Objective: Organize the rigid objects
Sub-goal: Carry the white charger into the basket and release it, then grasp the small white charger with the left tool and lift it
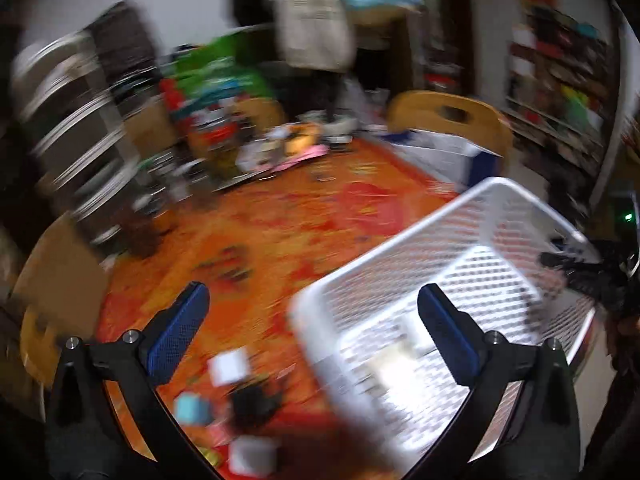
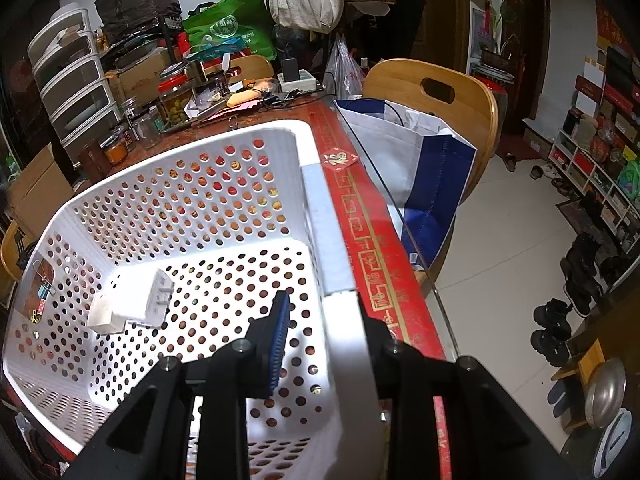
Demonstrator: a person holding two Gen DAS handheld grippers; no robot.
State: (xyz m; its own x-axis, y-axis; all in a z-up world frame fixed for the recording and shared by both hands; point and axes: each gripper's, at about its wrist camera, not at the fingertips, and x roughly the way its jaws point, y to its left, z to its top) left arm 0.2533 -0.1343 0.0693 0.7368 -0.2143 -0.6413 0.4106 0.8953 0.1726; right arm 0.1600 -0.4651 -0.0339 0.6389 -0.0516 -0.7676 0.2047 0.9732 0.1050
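Note:
A white perforated basket [image 2: 224, 184] stands on the orange-red table; it also shows blurred in the left wrist view [image 1: 432, 264]. My right gripper [image 2: 320, 320] is shut on the basket's right rim, one finger inside, one outside. Two white blocks, a charger-like plug [image 2: 158, 300] and a smaller block [image 2: 105, 314], lie on the basket floor. My left gripper [image 1: 312, 320] is open and empty, held above the table left of the basket. Small objects lie blurred below it: a white cube [image 1: 230, 366], a teal cube [image 1: 193, 409], a black item [image 1: 256, 400] and a white block [image 1: 254, 458].
Jars, a drawer tower [image 2: 68, 80], bags and clutter crowd the table's far end. A wooden chair [image 2: 436, 96] with a blue-white bag [image 2: 432, 168] stands right of the table's glass edge. Shoes and shelves line the floor at right.

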